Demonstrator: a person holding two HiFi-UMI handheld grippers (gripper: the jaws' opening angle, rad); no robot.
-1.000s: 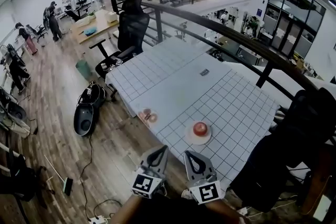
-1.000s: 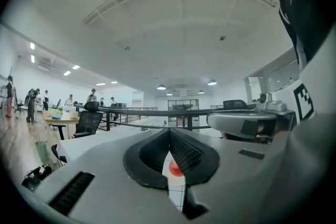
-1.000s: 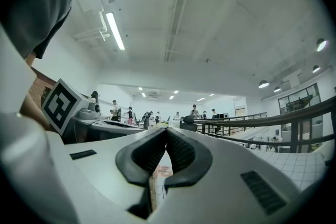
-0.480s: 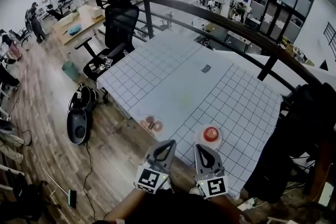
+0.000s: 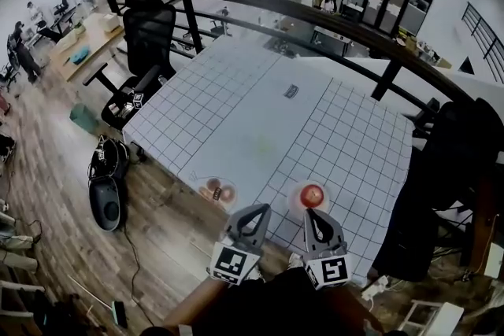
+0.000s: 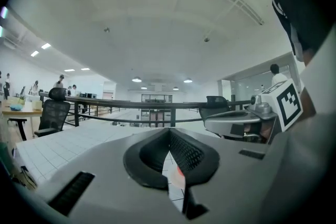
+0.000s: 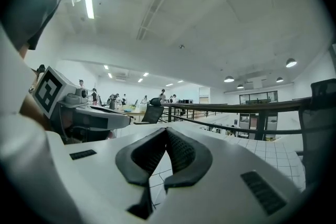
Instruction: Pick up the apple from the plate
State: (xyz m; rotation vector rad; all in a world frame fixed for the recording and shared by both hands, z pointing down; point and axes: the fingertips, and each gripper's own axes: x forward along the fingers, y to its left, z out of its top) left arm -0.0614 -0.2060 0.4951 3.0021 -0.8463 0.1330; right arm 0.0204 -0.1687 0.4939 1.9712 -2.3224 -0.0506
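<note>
Small dish's contents (image 5: 216, 190) indistinct, too tiny

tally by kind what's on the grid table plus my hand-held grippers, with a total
apple: 1
plate: 2 (white plate under the apple, clear plate)
small dark label: 1
hand-held gripper: 2 (left hand-held gripper, right hand-held gripper)
total: 6; brownish bits on clear plate too small to count

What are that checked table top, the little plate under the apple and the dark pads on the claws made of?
Table top: a white, matte sheet with a printed grid; laminate or a mat, hard to say. Plate: pale, smooth, perhaps ceramic or plastic. Pads of the right claw: black, ribbed, likely rubber.
</note>
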